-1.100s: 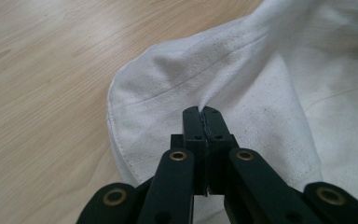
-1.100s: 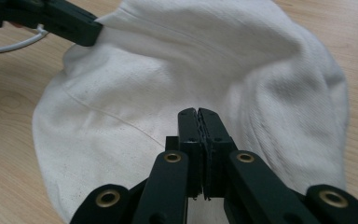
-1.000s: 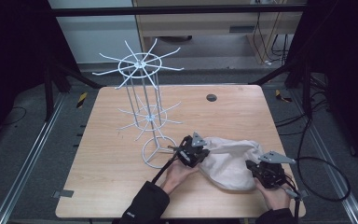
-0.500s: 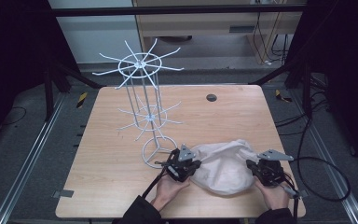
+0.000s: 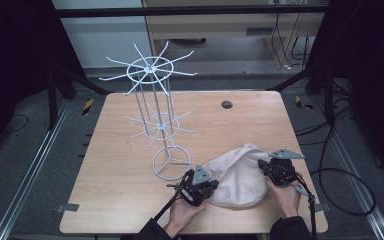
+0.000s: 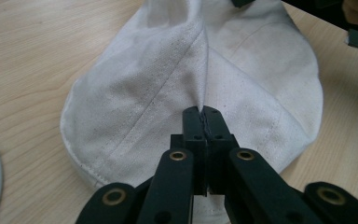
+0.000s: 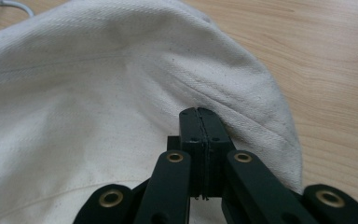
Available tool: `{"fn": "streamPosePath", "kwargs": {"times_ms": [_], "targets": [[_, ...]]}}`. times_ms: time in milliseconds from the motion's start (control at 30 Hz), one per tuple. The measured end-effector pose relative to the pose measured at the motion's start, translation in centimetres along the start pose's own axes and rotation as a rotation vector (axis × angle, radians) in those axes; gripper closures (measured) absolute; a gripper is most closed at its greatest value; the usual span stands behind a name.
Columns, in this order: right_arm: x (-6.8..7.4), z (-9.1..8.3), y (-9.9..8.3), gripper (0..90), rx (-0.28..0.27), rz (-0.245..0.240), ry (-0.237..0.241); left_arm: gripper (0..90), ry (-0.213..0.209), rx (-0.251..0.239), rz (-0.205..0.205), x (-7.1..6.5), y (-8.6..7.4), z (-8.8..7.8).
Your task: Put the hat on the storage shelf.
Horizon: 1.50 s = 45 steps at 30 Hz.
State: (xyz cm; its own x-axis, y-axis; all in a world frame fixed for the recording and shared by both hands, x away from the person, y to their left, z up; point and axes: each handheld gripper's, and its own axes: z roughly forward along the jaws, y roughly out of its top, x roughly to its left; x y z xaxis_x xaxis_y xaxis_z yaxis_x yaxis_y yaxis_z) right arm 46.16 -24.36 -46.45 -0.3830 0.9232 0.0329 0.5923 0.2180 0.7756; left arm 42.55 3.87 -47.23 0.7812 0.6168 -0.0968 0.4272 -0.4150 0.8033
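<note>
A white fabric cap (image 5: 237,177) lies on the wooden table (image 5: 115,170) near its front edge. My left gripper (image 5: 209,187) is at the cap's left side. In the left gripper view its jaws are pressed together on a raised fold along a seam of the cap (image 6: 158,84), so the left gripper (image 6: 204,112) is shut on it. My right gripper (image 5: 264,166) is at the cap's right side. In the right gripper view the right gripper (image 7: 199,113) is shut on a ridge of the cap (image 7: 98,79) near its stitched edge.
A white wire display rack (image 5: 150,67) with two tiers of spokes stands on a ring base just left of the cap. A small black round spot (image 5: 226,104) sits at the table's far side. Bare tabletop stretches to the left and behind the cap.
My left gripper has moved toward the table's near edge with the cap's left side in it, stretching the cap wider. The right gripper has stayed nearly still.
</note>
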Motion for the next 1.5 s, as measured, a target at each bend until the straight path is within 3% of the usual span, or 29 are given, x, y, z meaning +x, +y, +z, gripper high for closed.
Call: {"fn": "streamPosePath", "kwargs": {"times_ms": [500,800,1000,1033,1067,1100,1167,1200,1267,1300,1333,1367,1400,1433,1467,1500], "targets": [[0.0,2.0,2.3,90.0,-0.039,0.009,0.05,89.9,-0.027,-0.019,0.014,-2.4,0.0,1.3],[1.3,3.8,4.0,90.0,-0.061,0.004,0.129,89.8,-0.04,-0.018,0.023,-3.3,0.5,2.3],[1.2,3.4,3.9,90.0,-0.046,-0.012,0.093,86.2,-0.045,-0.042,0.028,-3.1,0.7,1.1],[0.7,2.6,3.8,90.0,-0.066,-0.004,0.081,85.7,-0.037,-0.07,0.025,-2.7,1.1,0.0],[0.7,2.6,3.8,90.0,-0.066,-0.004,0.081,85.5,-0.037,-0.07,0.025,-2.7,1.1,0.0],[0.3,1.6,3.7,90.0,-0.078,0.002,0.069,84.9,-0.024,-0.094,0.019,-2.0,1.5,-1.4],[0.0,0.6,3.4,90.0,-0.075,-0.005,0.045,84.6,0.0,-0.117,0.015,-1.0,2.1,-2.6],[0.0,0.6,3.4,90.0,-0.075,-0.005,0.045,85.1,0.0,-0.117,0.015,-1.0,2.1,-2.6],[-0.3,-1.0,2.6,90.0,-0.071,0.01,0.039,87.4,0.038,-0.127,0.011,0.2,2.6,-3.3],[-0.3,-1.5,2.2,90.0,-0.066,0.006,0.034,88.3,0.081,-0.108,0.006,1.7,3.0,-3.0],[-0.2,-1.9,1.8,90.0,-0.058,0.01,0.036,88.9,0.081,-0.108,0.006,1.7,3.0,-3.0],[-0.1,-2.2,1.3,90.0,-0.042,0.012,0.045,89.4,0.108,-0.077,0.011,3.0,3.1,-2.0],[-0.1,-2.2,1.3,90.0,-0.042,0.012,0.045,89.7,0.108,-0.077,0.011,3.0,3.1,-2.0],[0.2,-2.7,0.3,90.0,-0.025,0.008,0.058,89.8,0.131,-0.041,0.02,3.8,2.9,-0.9],[0.2,-2.7,0.3,90.0,-0.025,0.008,0.058,89.9,0.131,-0.041,0.02,3.8,2.9,-0.9],[0.5,-3.1,-0.7,90.0,-0.007,0.011,0.073,89.9,0.128,-0.017,0.021,4.1,2.6,0.3]]}}
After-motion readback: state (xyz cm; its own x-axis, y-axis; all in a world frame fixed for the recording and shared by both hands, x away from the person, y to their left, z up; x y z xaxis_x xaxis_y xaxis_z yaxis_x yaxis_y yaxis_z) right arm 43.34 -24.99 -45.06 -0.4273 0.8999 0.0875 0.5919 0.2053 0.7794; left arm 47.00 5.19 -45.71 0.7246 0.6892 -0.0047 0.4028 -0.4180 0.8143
